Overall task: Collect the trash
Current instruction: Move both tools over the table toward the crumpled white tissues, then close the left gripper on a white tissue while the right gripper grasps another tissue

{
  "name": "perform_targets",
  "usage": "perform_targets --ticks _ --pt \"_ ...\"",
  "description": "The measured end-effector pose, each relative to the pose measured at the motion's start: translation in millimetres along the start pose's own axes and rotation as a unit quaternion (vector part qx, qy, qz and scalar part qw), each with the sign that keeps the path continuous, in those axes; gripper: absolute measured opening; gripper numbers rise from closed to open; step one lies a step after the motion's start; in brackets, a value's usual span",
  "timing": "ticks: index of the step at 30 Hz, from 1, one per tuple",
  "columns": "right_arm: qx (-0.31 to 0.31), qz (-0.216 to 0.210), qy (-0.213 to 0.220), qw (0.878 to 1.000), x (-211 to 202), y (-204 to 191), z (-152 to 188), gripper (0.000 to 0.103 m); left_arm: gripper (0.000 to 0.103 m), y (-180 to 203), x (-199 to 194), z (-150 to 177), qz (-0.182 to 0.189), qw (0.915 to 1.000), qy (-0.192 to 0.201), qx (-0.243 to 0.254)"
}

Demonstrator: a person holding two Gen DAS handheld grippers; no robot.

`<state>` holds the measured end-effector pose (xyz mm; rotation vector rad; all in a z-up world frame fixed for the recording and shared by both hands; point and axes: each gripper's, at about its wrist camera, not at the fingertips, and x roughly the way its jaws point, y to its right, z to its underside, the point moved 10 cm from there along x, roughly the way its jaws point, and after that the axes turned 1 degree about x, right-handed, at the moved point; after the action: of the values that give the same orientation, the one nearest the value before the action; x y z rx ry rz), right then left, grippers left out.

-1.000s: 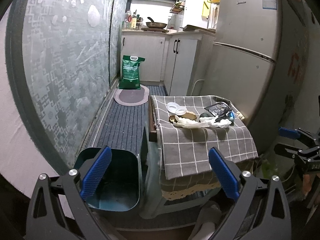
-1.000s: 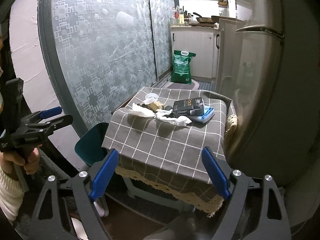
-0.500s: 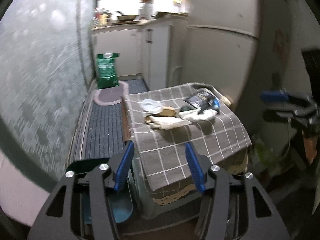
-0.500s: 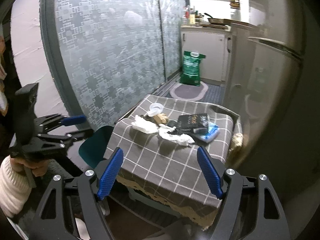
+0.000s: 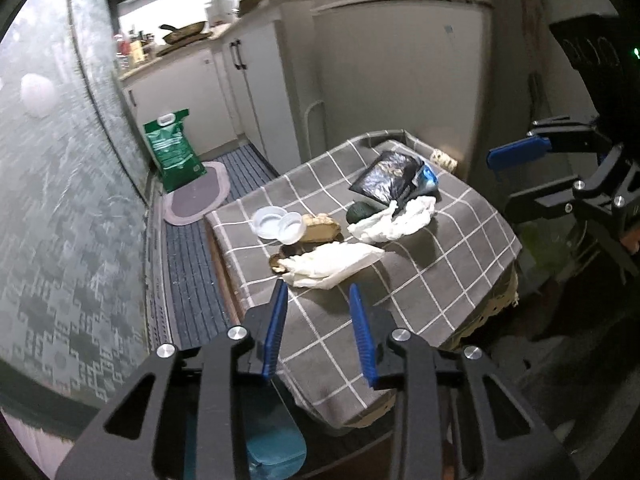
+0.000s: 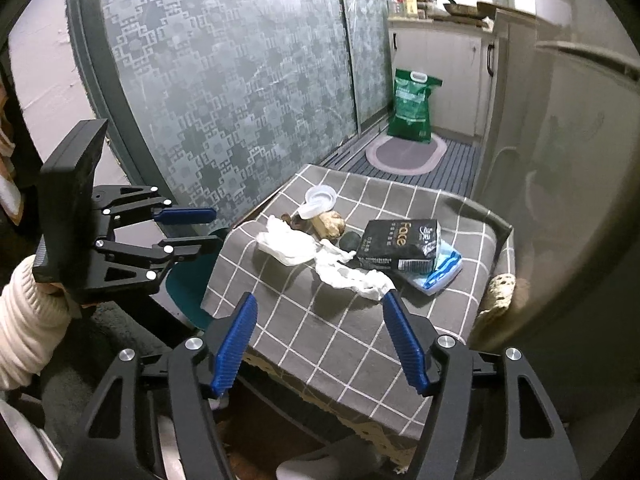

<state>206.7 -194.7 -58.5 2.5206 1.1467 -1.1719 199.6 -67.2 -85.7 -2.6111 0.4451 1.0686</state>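
White tissue lies near the table's left edge, above the bin. My left gripper is closing, empty; the right gripper, narrowing, is also empty. Closing early could nudge tissue overboard, possibly missing the bin.

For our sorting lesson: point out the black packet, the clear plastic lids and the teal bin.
black packet [image 6: 398, 245], right wrist view, printed front.
clear plastic lids [image 5: 276, 222], left wrist view, where they overlap.
teal bin [image 6: 188, 286], right wrist view, outer wall.

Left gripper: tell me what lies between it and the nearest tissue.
Only bare checked cloth lies between the left gripper, jaws closing on nothing, and the tissue, in the left wrist view.
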Motion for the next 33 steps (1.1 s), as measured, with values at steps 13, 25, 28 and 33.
perform_targets --ticks 13,25,28,33 --pt "0.016 -0.007 -0.022 1.0 23.2 11.2 12.3 0.061 0.037 15.8 41.9 -9.3 0.016 0.998 -0.021 0.058" --pt "-0.107 0.057 -0.039 0.992 48.1 -12.2 0.7 0.046 0.012 6.0 53.8 -3.5 0.021 0.9985 -0.03 0.04" --pt "-0.114 0.069 -0.045 0.99 56.8 -11.5 -1.0 0.041 0.011 -1.6 46.8 -6.7 0.026 0.9994 -0.018 0.015" --pt "-0.138 0.095 -0.053 0.984 68.0 -7.3 -1.1 0.033 0.01 -13.8 33.2 -9.9 0.055 0.9973 0.001 -0.049"
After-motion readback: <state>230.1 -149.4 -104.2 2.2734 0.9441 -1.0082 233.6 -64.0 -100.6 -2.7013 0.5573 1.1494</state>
